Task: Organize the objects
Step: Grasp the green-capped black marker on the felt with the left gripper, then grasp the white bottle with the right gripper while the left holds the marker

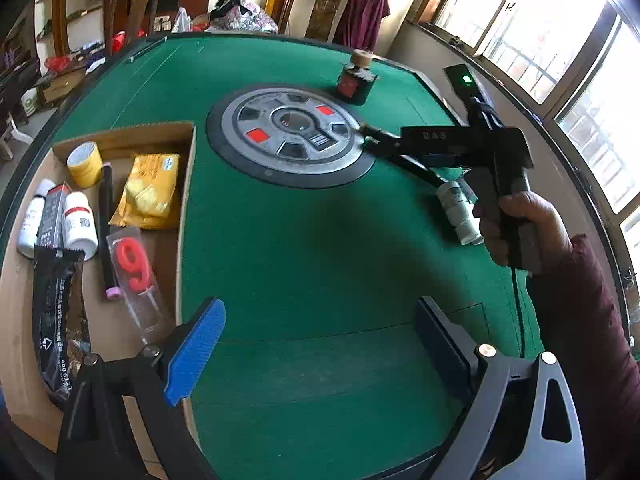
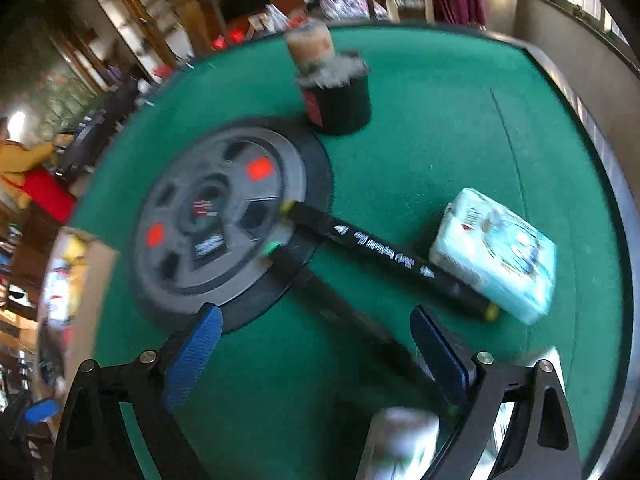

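Your left tongs [image 1: 320,356] stand spread wide over bare green felt at the bottom of the left wrist view, with nothing between the blue pads. At the left of that frame sits the open cardboard box [image 1: 120,142], already holding a yellow roll of tape [image 1: 85,164], a yellow packet [image 1: 150,190], two white bottles [image 1: 80,224], a black marker with pink ends [image 1: 106,232], a red number nine candle in clear wrap [image 1: 134,266] and a dark foil pouch [image 1: 58,312]. At the centre of the table [image 1: 304,264] lies the round grey control disc [image 1: 290,136], and just beyond it, toward the upper right, stands a small black pot [image 1: 356,82] with a tan spool on top. At the right of the frame your right hand [image 1: 516,228] grips its tool handle above a white bottle lying on its side [image 1: 458,208]. In the blurred right wrist view, your right tongs [image 2: 316,364] are also spread wide, and one black marker with a green end [image 2: 340,308] runs between the pads without either pad pressing it. A second black marker with yellow ends [image 2: 384,256] lies just above it, its far tip on the disc's rim and its near end against a pale blue tissue pack [image 2: 496,264] at the right.
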The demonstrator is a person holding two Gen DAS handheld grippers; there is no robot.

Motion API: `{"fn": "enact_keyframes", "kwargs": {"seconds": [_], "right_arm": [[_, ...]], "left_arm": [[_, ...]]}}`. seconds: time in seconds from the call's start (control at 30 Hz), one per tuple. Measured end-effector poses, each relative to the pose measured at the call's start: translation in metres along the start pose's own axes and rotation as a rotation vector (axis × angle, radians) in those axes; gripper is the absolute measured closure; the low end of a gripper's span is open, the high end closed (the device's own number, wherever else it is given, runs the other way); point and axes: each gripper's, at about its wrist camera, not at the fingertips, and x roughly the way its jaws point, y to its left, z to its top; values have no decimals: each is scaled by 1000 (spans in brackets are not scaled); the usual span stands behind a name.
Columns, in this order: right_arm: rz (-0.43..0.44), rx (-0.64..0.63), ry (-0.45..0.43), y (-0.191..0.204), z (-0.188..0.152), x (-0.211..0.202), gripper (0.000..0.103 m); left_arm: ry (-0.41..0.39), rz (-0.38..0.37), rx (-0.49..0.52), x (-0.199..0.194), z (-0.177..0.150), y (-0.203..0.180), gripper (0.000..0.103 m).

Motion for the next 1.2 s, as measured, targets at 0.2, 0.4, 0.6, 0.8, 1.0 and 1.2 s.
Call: {"fn": "enact_keyframes", "kwargs": {"seconds": [0.2, 0.4, 0.6, 0.8, 1.0, 1.2], "right_arm": [[360, -24, 155, 39, -12, 12, 6], [366, 25, -51, 27, -37, -42, 6], [76, 201, -413, -29, -83, -107, 6], [-210, 417, -603, -89, -114, -143, 4], [-140, 513, -577, -122, -121, -142, 4], [-91, 442, -553, -104, -113, -130, 4]], "left_arm": [[8, -36, -38, 8, 5, 13, 9], [13, -49, 4, 23, 11, 6, 9], [25, -24, 147, 60, 23, -28, 21], [76, 32, 323, 109, 33, -75, 55], [57, 85, 426, 138, 48, -107, 72], [63, 112, 461, 135, 45, -112, 89]]}}
